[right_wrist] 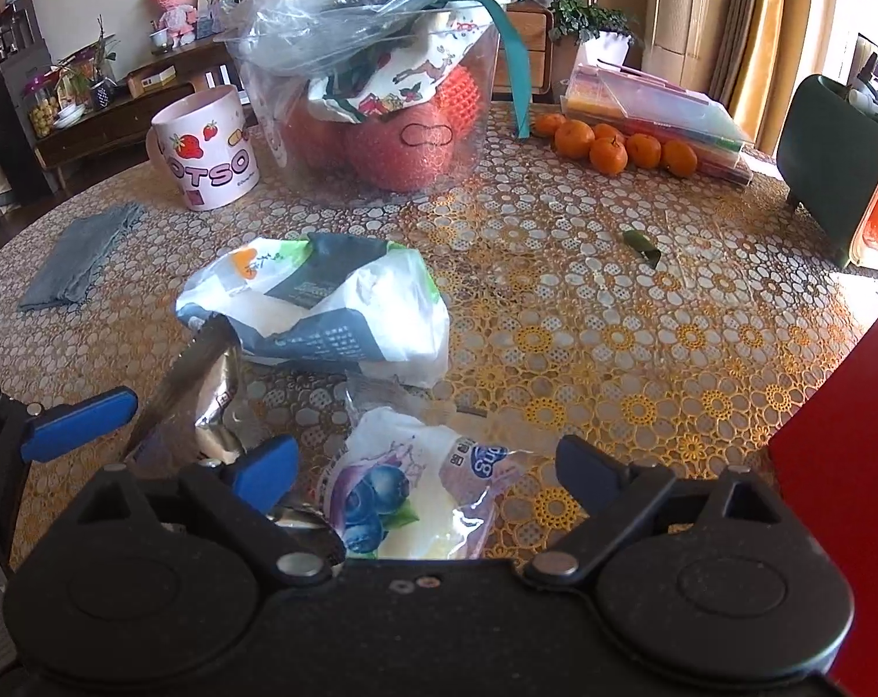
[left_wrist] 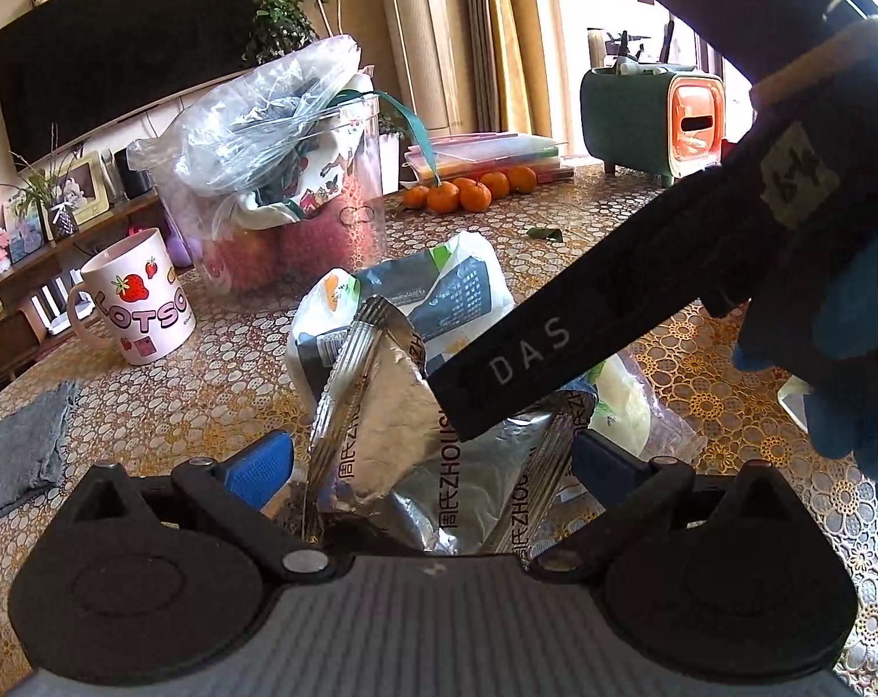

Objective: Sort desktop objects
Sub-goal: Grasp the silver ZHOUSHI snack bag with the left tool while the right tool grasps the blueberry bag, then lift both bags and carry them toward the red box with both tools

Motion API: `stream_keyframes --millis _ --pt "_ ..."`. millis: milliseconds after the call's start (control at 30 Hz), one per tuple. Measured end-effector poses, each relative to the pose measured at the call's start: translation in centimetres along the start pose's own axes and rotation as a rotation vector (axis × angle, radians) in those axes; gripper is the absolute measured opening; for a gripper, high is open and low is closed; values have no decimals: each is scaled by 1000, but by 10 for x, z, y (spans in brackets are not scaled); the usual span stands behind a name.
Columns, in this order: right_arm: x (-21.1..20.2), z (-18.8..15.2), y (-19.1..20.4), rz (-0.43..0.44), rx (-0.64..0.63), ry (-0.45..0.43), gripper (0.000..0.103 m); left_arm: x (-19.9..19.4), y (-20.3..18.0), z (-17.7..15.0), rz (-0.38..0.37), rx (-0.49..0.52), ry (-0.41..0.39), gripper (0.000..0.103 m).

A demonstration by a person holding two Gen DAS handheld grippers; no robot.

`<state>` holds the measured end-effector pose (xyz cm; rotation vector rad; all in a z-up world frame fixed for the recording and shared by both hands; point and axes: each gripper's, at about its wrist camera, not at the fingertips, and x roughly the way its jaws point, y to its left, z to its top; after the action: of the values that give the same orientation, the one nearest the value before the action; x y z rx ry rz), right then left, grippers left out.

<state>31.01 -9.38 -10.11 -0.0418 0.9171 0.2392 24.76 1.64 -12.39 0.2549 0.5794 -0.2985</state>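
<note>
Wrappers lie crumpled on the patterned tablecloth (right_wrist: 613, 360). In the left wrist view, the left gripper (left_wrist: 433, 462) has its blue fingers (left_wrist: 258, 467) spread on either side of a silver foil bag (left_wrist: 415, 453); whether the pads press it I cannot tell. Behind the foil, at twelve o'clock, sits a white and grey bag (left_wrist: 439, 290). The right gripper's black body crosses in from two o'clock, held by a hand (left_wrist: 834, 360) in a blue glove.

In the right wrist view, the right gripper (right_wrist: 427, 467) stands wide open over a blueberry wrapper (right_wrist: 404, 493), not touching it. A pink mug (right_wrist: 206, 145) stands at eleven o'clock, a clear bin (right_wrist: 380, 87) at twelve, oranges (right_wrist: 613, 145) at one, and a grey cloth (right_wrist: 78, 255) at ten.
</note>
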Motion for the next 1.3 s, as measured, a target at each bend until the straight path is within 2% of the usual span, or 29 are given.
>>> stream_keyframes --millis 300,433,500,567,600,700,1067,1300 --pt "13 -3 -9 6 75 39 89 1 6 -2 -43 -55 -3 103" --pt "15 -5 -10 15 85 40 81 1 7 -2 -49 -66 -5 103" --pt "14 -5 -9 36 72 38 73 0 7 -2 -49 -66 -7 103" --pt "12 -4 -8 45 59 40 69 0 7 -1 -50 -71 -11 103" --pt "11 -4 -9 55 55 41 62 -1 7 -1 -48 -74 -12 103" --pt "8 -4 -10 52 38 40 56 -1 8 0 -49 -84 -12 103" --pt "-4 -12 -23 26 -25 32 54 3 1 3 -73 -64 1 101" --pt "-9 -16 -23 36 -41 31 53 10 -7 7 -54 -23 25 99"
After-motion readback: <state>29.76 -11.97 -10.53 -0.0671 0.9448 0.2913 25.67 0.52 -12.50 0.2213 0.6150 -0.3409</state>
